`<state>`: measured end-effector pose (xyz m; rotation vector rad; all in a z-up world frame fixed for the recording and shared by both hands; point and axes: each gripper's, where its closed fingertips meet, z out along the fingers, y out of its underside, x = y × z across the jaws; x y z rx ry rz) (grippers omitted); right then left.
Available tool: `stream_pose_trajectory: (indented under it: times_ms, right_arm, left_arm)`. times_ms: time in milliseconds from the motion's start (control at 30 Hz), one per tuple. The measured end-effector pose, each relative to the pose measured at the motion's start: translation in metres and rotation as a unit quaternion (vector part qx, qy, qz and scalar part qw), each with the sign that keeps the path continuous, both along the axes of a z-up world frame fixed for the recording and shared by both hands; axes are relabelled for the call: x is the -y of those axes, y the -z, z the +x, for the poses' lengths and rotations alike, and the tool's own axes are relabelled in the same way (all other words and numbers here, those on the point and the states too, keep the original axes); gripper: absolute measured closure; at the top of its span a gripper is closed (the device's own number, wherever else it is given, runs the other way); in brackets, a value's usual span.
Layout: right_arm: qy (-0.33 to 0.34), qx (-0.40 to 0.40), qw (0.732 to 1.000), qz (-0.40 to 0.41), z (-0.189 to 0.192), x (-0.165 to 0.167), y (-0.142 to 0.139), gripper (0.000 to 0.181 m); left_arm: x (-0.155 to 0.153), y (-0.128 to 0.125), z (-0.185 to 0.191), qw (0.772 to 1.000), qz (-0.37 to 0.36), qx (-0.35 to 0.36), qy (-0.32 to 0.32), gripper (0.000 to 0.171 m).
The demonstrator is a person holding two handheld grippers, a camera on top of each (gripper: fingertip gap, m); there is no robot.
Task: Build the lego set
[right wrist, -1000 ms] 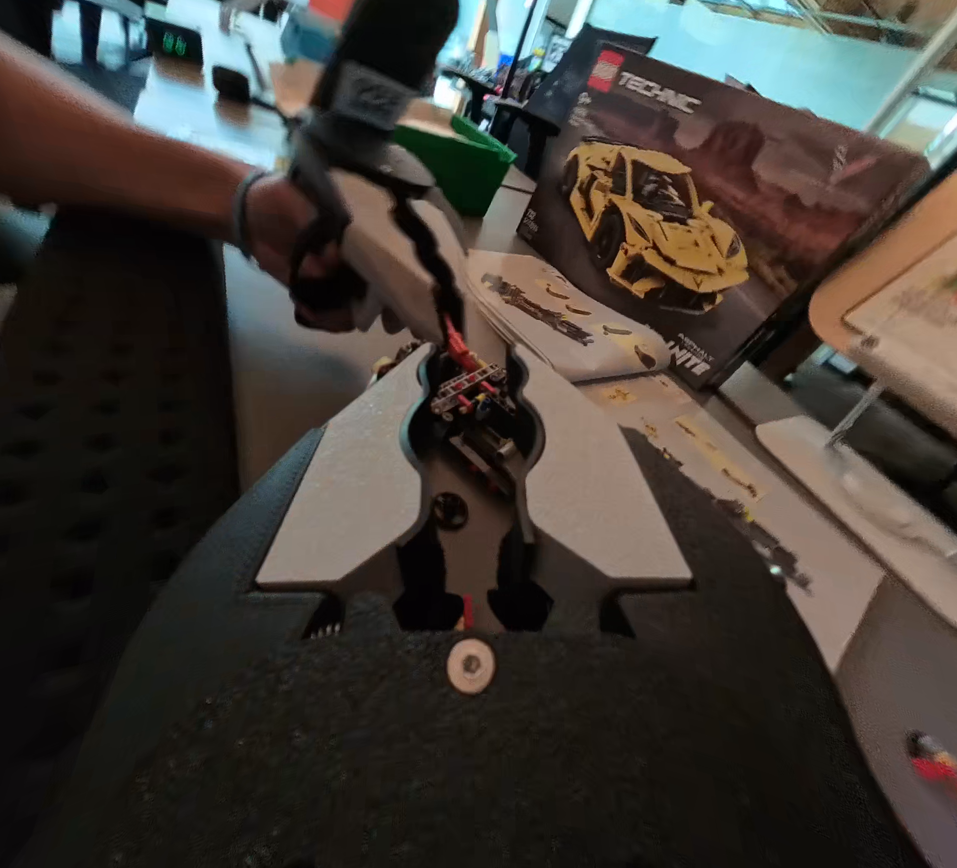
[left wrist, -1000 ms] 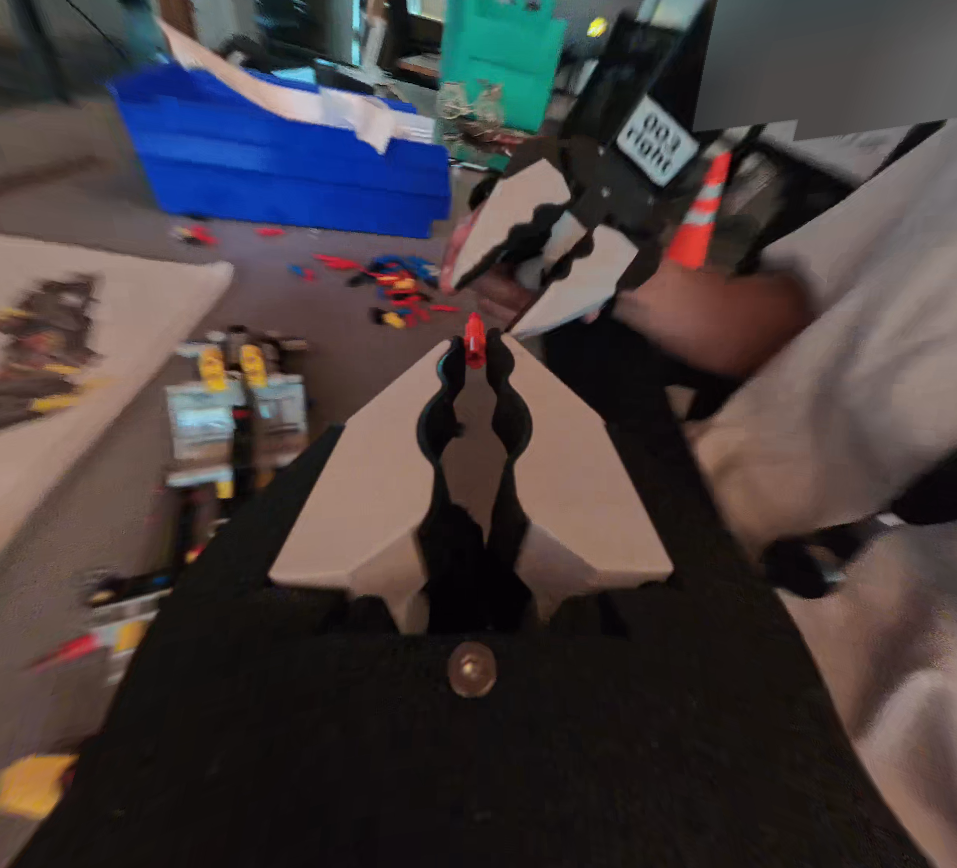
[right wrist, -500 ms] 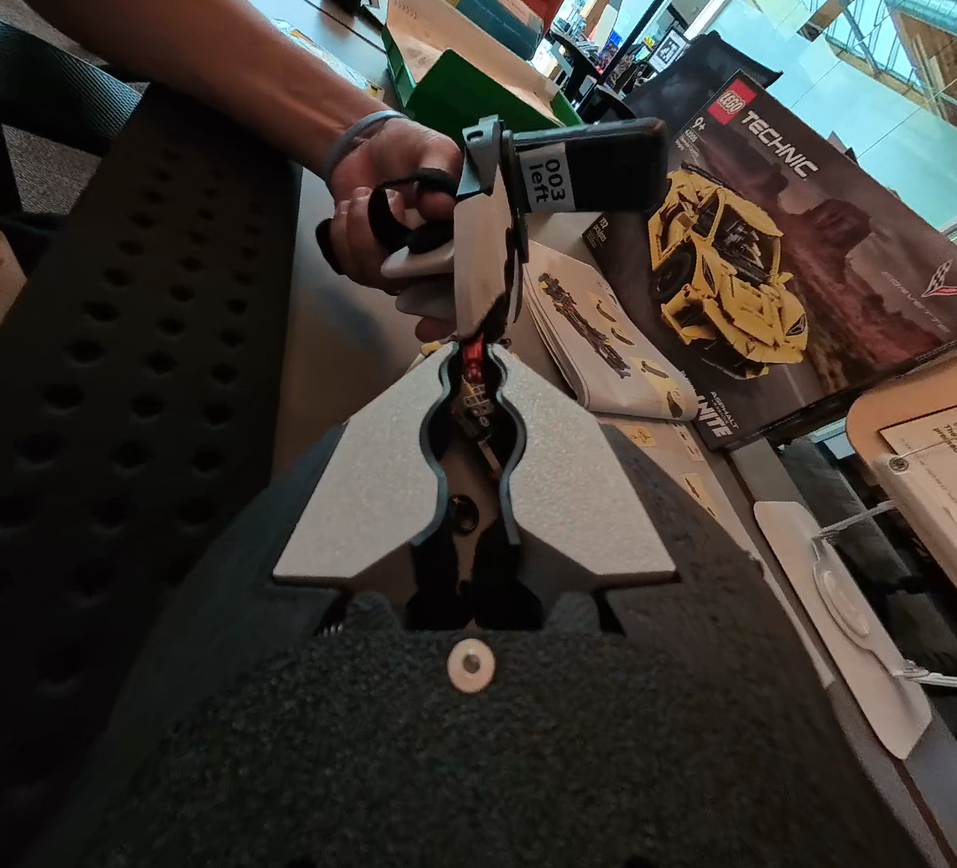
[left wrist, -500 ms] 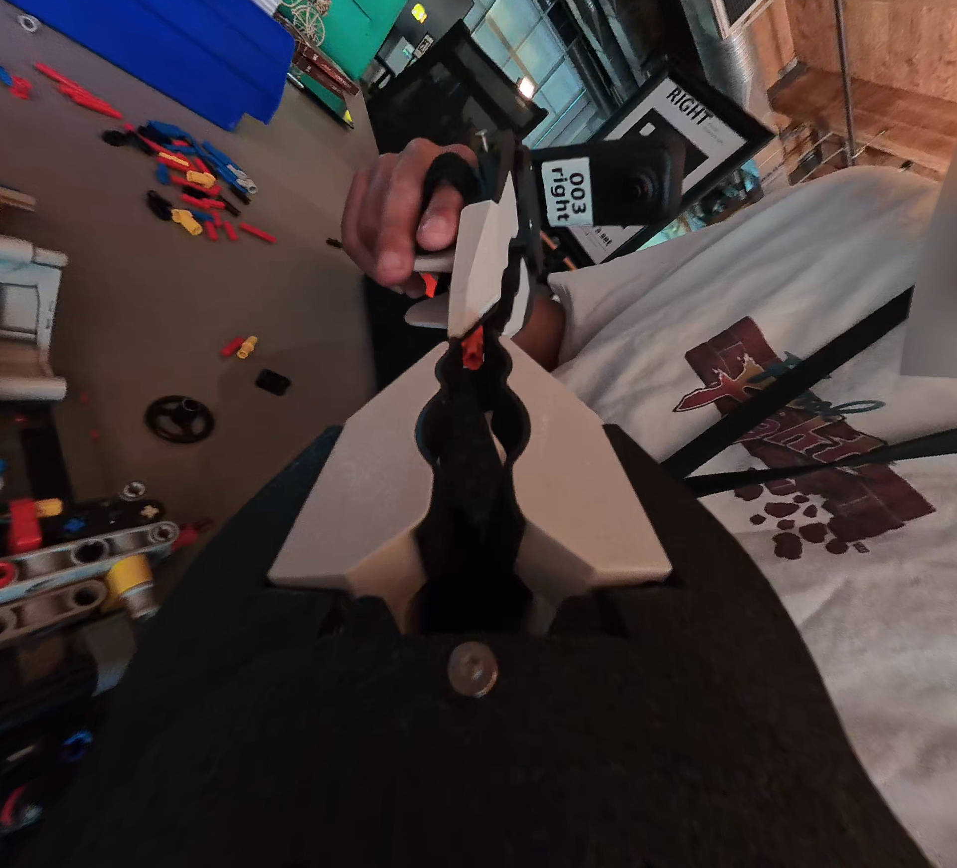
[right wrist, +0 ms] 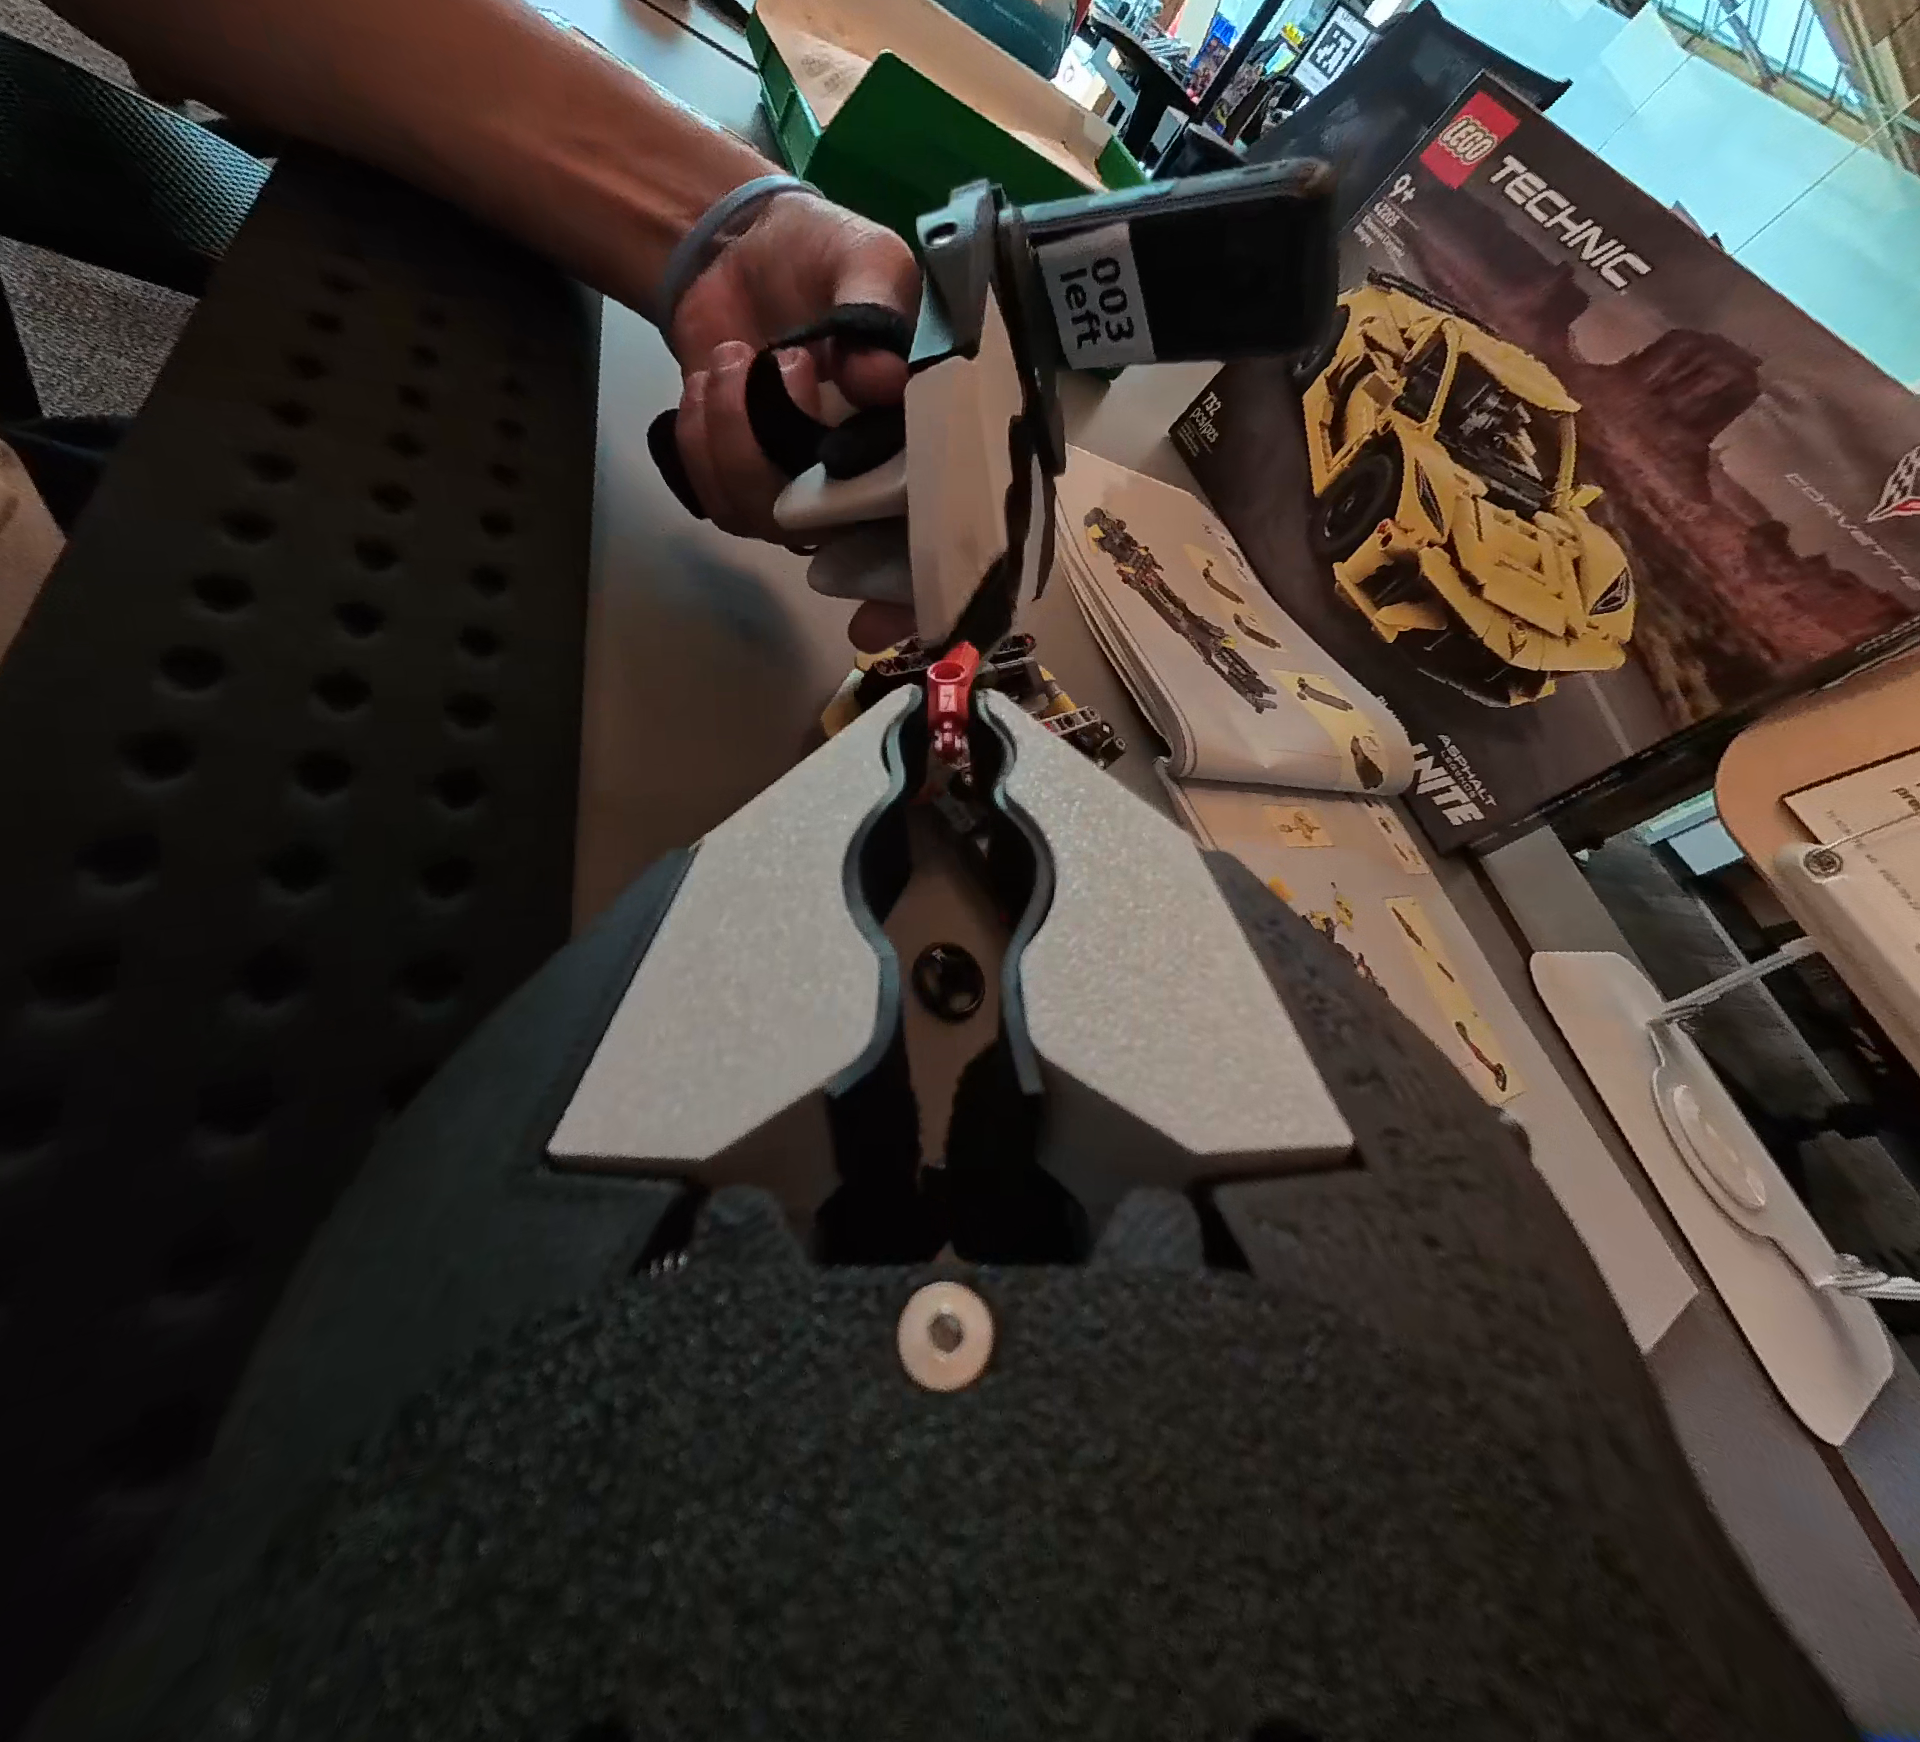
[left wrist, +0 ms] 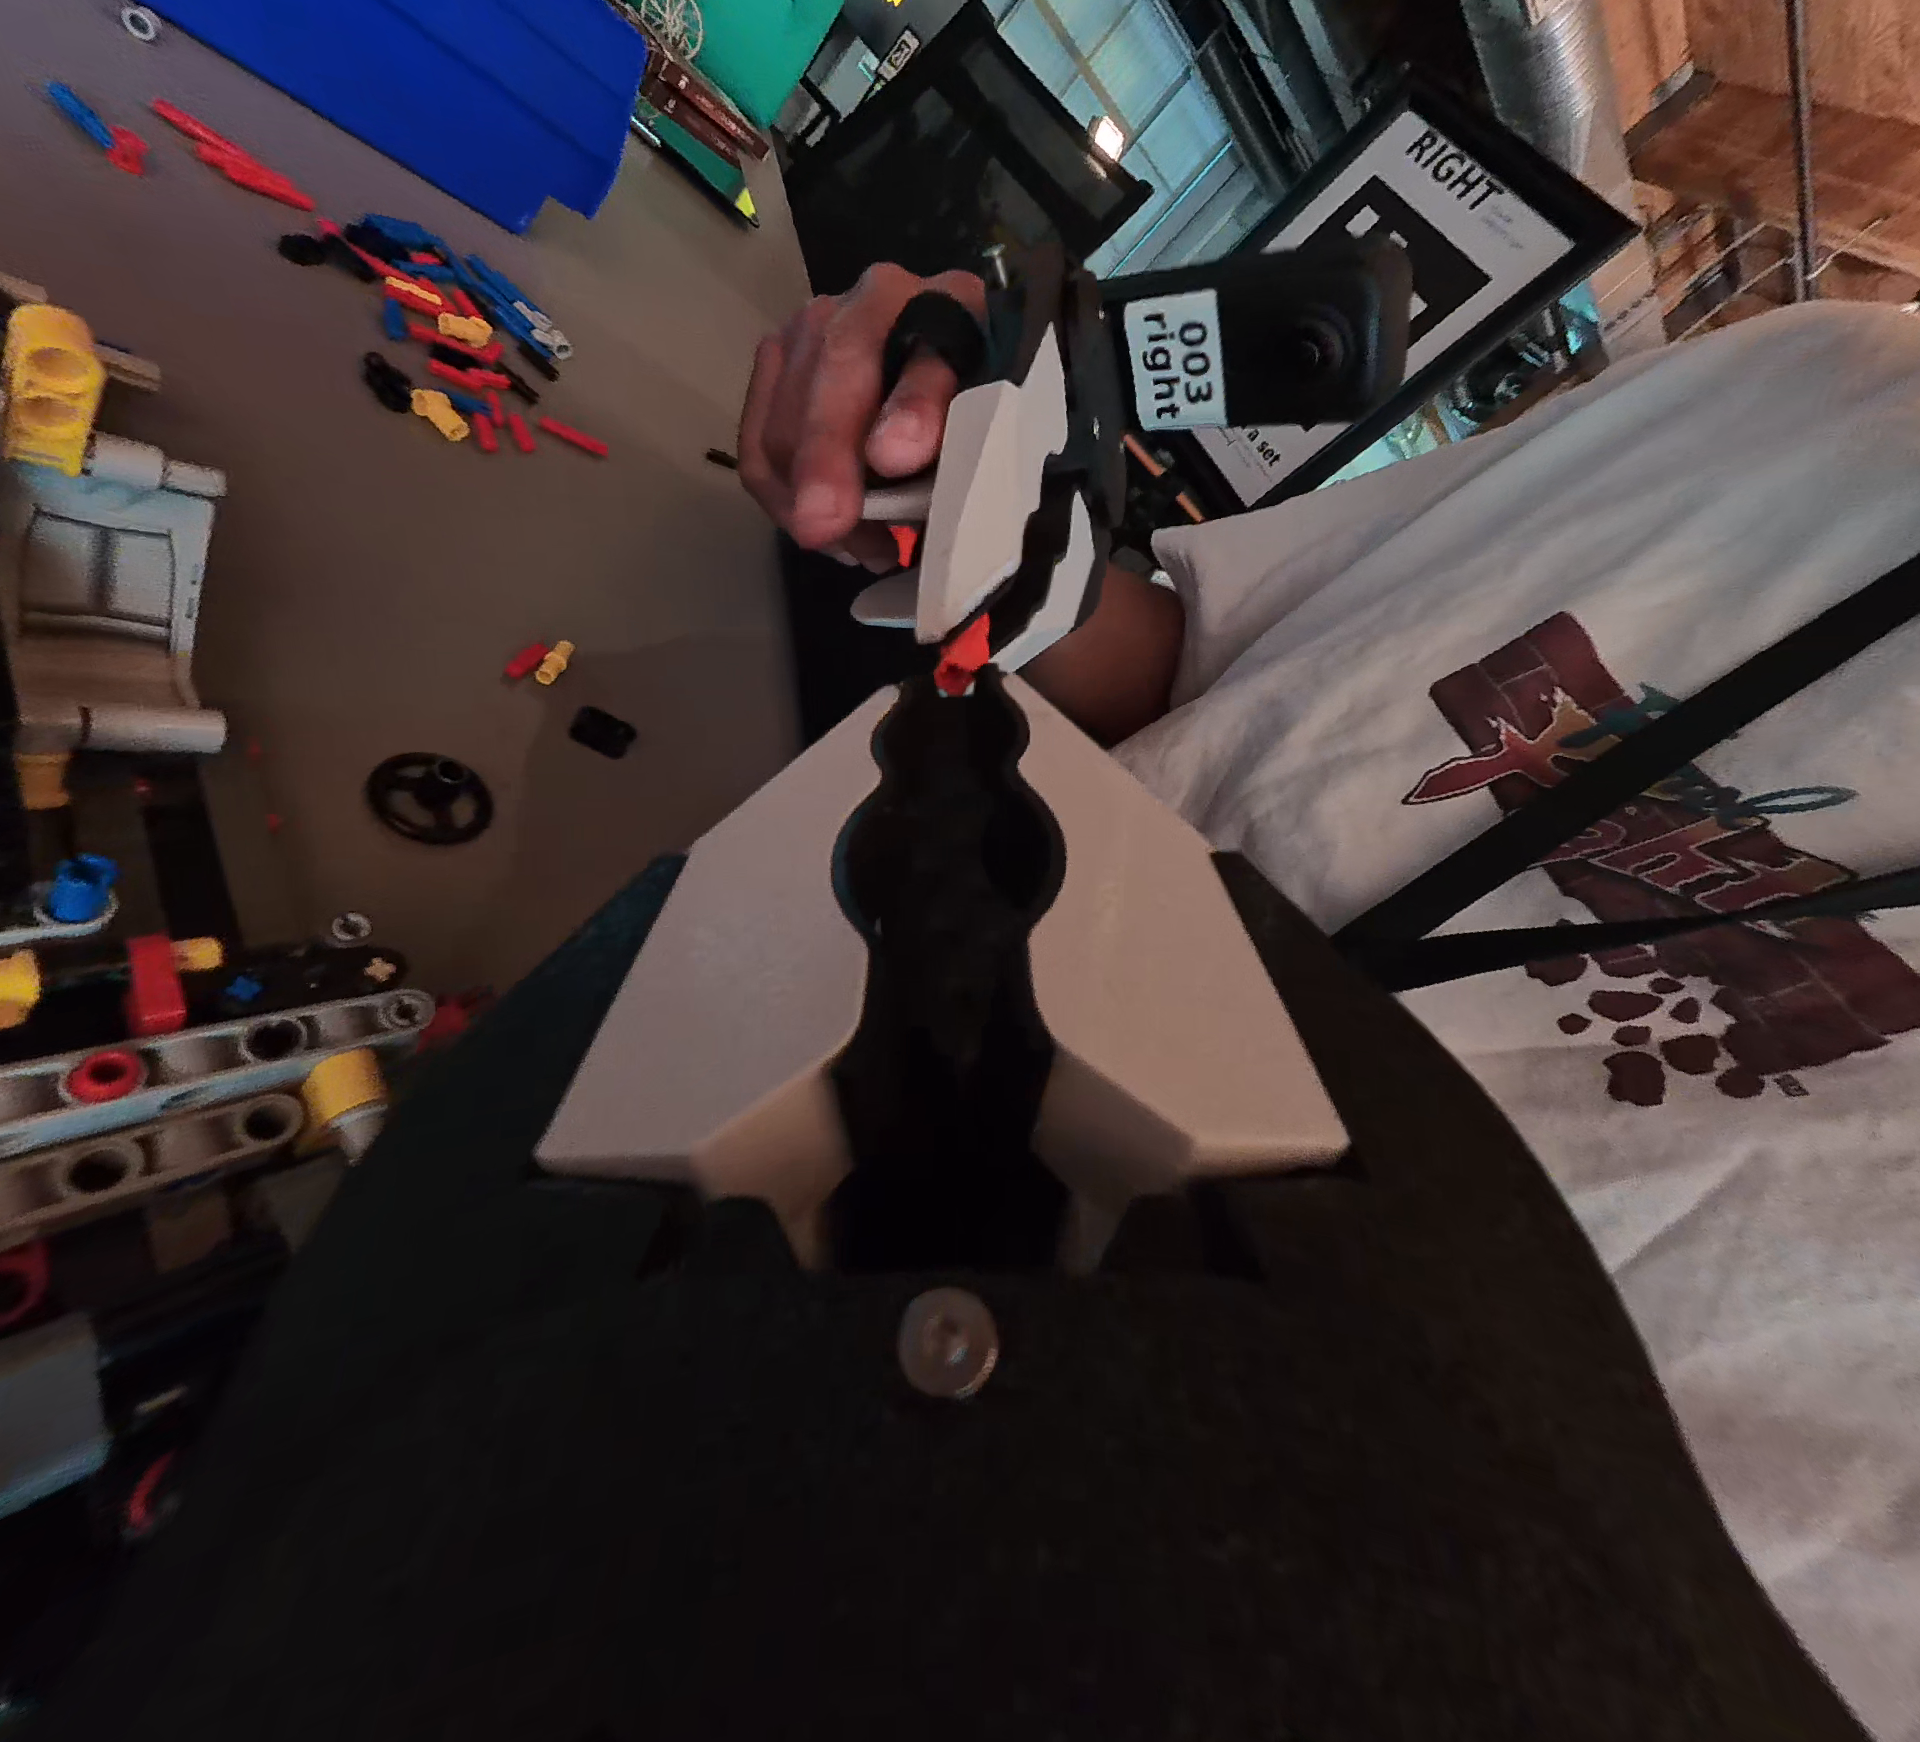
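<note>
Right wrist view: two gripper tips, left gripper [right wrist: 971, 627] and right gripper [right wrist: 948, 705], pinch one red piece [right wrist: 948, 686].

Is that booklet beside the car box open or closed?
Open: the booklet lies spread on the table, printed pages facing up.

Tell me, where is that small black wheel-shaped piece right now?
In the left wrist view the small black wheel-shaped piece lies flat on the grey table, left of the tool, near a small black brick.
</note>
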<state>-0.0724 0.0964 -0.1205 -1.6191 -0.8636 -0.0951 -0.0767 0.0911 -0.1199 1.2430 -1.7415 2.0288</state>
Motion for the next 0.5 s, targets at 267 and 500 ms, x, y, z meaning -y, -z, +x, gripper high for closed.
stream_pose_trajectory:
  times_ms: [267, 500]
  right_arm:
    - [-0.009, -0.008, 1.000, 0.005, -0.003, 0.002, -0.001, 0.175]
    - [-0.010, -0.018, 0.999, 0.032, -0.005, 0.001, -0.010, 0.175]
  left_arm:
    - [0.003, -0.004, -0.003, 0.999, -0.028, -0.005, 0.014, 0.168]
    - [0.004, -0.011, -0.004, 0.997, -0.072, -0.009, 0.023, 0.168]
